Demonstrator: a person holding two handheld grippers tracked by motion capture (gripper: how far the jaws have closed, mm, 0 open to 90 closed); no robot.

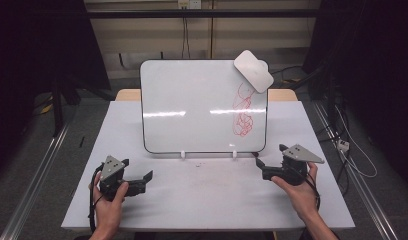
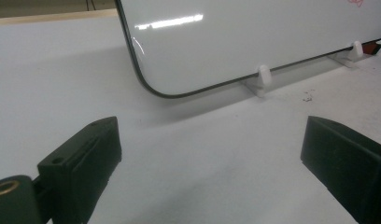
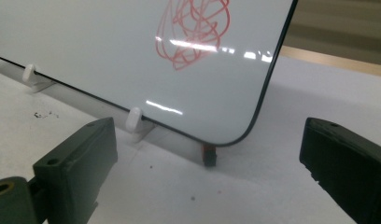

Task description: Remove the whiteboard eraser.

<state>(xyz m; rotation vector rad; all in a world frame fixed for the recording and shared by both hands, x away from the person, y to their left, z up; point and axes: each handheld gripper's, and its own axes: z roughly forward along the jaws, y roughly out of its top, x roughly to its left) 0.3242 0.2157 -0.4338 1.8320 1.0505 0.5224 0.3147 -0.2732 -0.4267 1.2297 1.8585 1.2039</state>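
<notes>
Both tongs (image 1: 148,176) (image 1: 259,162) gape empty just before the whiteboard (image 1: 192,107).

Whiteboard (image 1: 192,105) stood propped at table (image 1: 207,200) centre, on two clips (image 1: 183,154) along its bottom edge. Eraser (image 1: 253,70) sat on the board's 1 o'clock corner, scribble (image 1: 243,112) just below it at 3 o'clock. Left gripper (image 1: 144,178) at 7 o'clock, right gripper (image 1: 262,165) at 5 o'clock, both apart from the board.

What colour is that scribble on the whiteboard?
Red. The scribble shows best in the right gripper view, on the whiteboard.
</notes>
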